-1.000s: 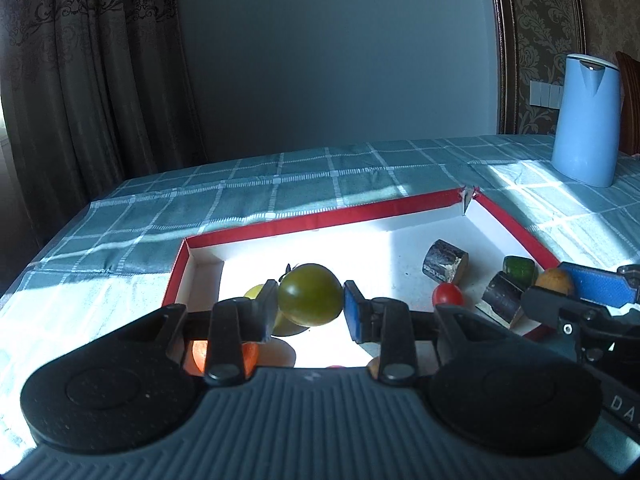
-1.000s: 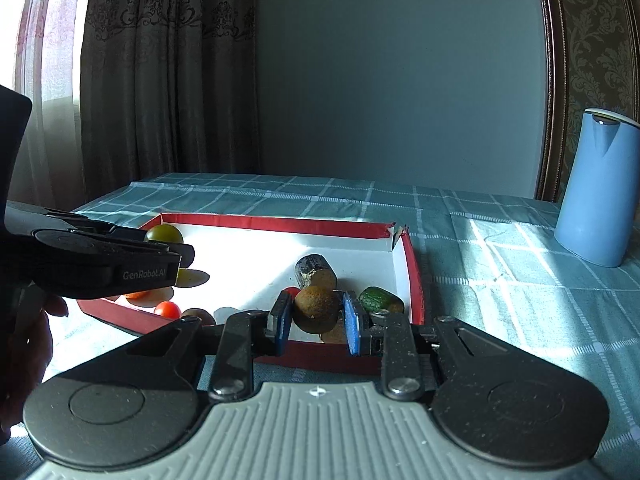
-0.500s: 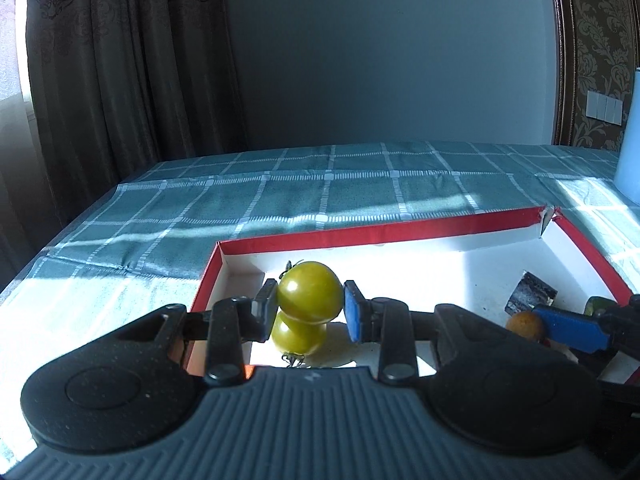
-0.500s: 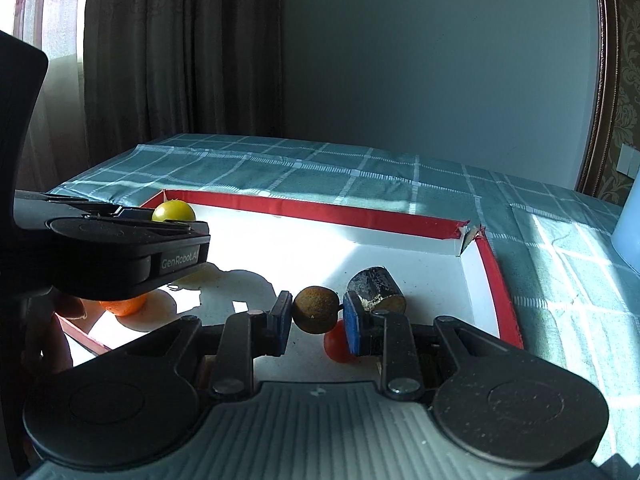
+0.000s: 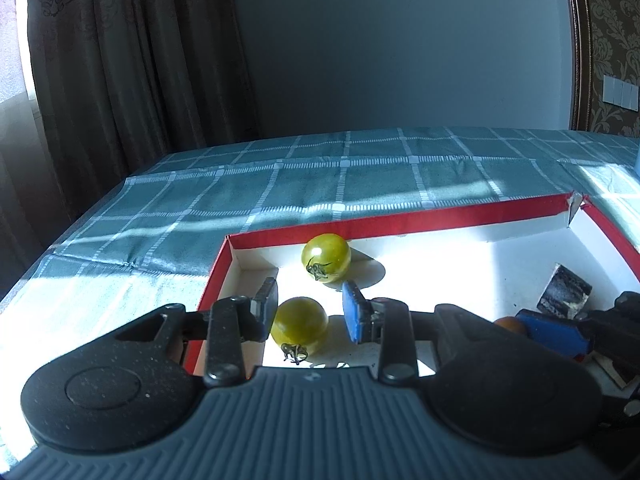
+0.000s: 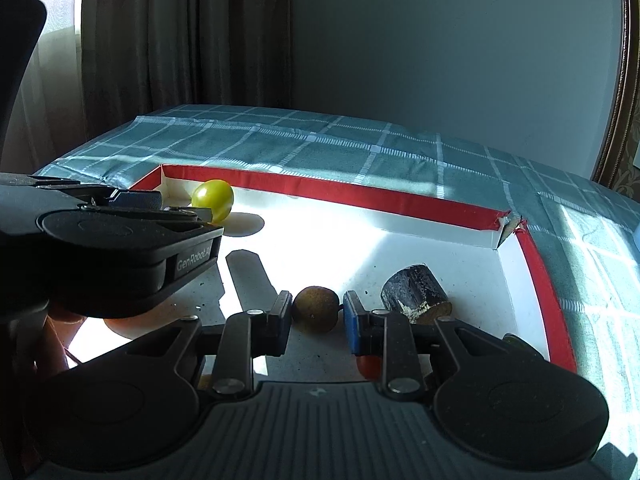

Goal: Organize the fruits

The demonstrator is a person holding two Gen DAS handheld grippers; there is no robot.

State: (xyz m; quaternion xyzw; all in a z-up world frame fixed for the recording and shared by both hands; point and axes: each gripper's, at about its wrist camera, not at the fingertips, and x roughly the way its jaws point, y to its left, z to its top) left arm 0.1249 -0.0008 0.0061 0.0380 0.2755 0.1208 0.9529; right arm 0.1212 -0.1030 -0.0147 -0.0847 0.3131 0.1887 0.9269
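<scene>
just green tomato [image 5: 326,258] beside box wall [image 5: 440,220]

One green tomato [image 5: 326,257] sits in the red-rimmed box's [image 5: 440,216] far left corner, stem scar facing the camera. A second green tomato [image 5: 298,322] lies nearer, by the left wall. A brown kiwi [image 6: 316,309] is mid-box, beside a dark cut stub [image 6: 414,294].

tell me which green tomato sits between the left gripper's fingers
The nearer green tomato, low between the left gripper fingers. The other tomato lies beyond the fingertips, by the red tray's far corner.
</scene>
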